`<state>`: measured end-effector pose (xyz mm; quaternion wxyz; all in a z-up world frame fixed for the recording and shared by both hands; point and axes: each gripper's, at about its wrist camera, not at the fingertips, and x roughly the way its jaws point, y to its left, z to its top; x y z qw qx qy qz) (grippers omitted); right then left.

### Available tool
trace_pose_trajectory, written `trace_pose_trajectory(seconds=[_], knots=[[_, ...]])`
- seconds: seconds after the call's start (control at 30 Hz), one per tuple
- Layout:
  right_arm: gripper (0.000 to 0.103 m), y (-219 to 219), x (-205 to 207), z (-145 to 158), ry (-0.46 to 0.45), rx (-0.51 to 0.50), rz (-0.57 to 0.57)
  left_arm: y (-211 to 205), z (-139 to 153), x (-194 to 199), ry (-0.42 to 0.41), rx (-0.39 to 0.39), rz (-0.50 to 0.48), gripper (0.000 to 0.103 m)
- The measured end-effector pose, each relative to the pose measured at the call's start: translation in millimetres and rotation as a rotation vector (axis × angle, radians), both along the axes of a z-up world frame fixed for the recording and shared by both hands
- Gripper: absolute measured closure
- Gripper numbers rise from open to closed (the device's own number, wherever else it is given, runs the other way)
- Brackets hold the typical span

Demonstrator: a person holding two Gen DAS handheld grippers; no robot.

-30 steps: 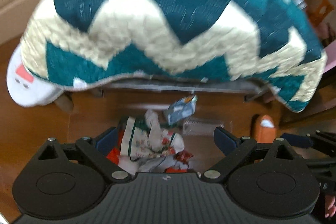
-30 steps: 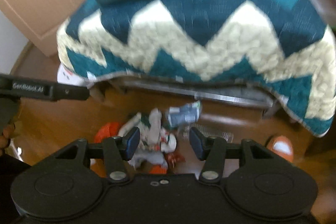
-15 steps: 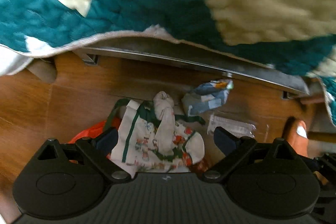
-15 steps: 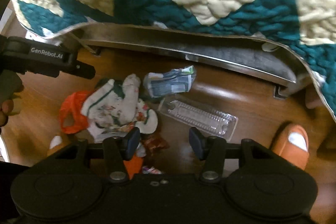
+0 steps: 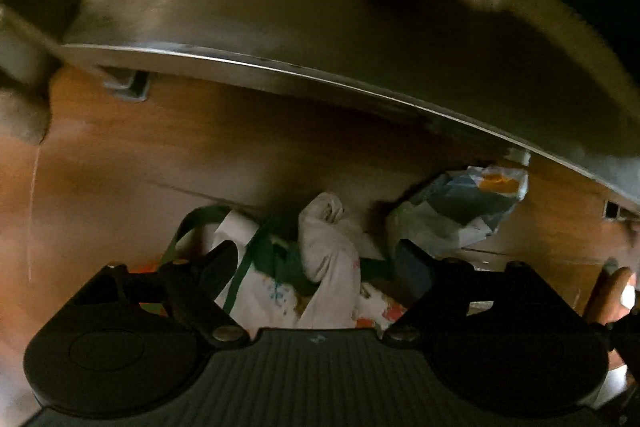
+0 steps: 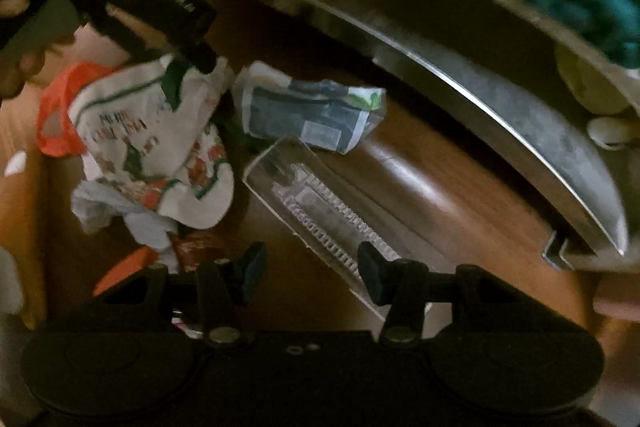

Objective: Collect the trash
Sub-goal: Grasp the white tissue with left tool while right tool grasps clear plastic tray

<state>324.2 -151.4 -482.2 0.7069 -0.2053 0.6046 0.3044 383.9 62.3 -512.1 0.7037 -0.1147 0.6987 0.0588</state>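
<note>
Trash is scattered on the wooden floor (image 6: pixel 460 195) beside a metal bed rail (image 6: pixel 500 115). A white printed bag (image 5: pixel 328 267) is seen between the jaws of the left gripper (image 5: pixel 320 263), which have just been closing but are not pressed on it. A clear plastic tray (image 6: pixel 320 211) is framed by the right gripper (image 6: pixel 312 267), whose jaws have just been closing too, with nothing held. A blue wrapper (image 6: pixel 308 111) is lying far of the tray
</note>
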Motion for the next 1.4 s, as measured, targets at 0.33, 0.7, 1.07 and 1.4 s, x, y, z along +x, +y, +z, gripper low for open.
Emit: trace_pose_trajectory(seconds=[0.33, 0.7, 1.07, 1.4], knots=[[0.055, 10, -3, -32, -0.042, -0.034, 0.079, -6, -29, 2, 0.005, -0.004, -0.069, 0.036], [0.071, 28, -17, -41, -0.102, -0.078, 0.181, 1, -24, -1, -0.048, -0.015, -0.095, 0.071], [0.101, 30, -24, -22, -0.148, -0.085, 0.226, 17, 10, -13, -0.107, -0.065, -0.105, 0.080], [0.101, 24, -25, 49, -0.117, -0.021, 0.113, 27, 96, -30, -0.145, -0.103, -0.175, 0.080]])
